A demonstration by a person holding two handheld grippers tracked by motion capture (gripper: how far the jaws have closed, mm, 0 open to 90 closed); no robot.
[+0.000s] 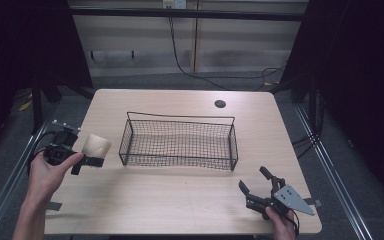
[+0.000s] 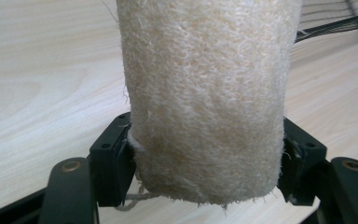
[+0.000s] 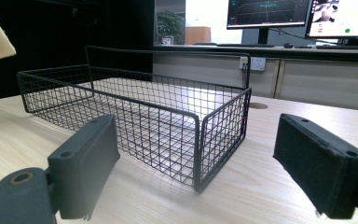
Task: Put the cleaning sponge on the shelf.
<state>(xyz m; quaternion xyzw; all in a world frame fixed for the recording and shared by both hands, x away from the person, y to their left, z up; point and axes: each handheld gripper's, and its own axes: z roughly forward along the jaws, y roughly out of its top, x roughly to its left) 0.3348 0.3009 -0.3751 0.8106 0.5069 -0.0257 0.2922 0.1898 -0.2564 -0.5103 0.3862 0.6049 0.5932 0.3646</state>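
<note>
Left gripper [image 1: 87, 161] has its jaws clamped on the lower end of a fuzzy beige felt roll [image 2: 205, 93] sticking out past the fingers, just beside the wire basket [image 1: 180, 142], while the right gripper [image 1: 256, 187] sits wide open, holding nothing.

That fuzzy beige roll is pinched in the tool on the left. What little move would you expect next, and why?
Probably carry the fuzzy roll sideways over the wire basket. The left gripper has its jaws shut on the roll's lower end, clear of the table, and the basket beside it has nothing in it. The right gripper rests open near the table's front edge.
</note>
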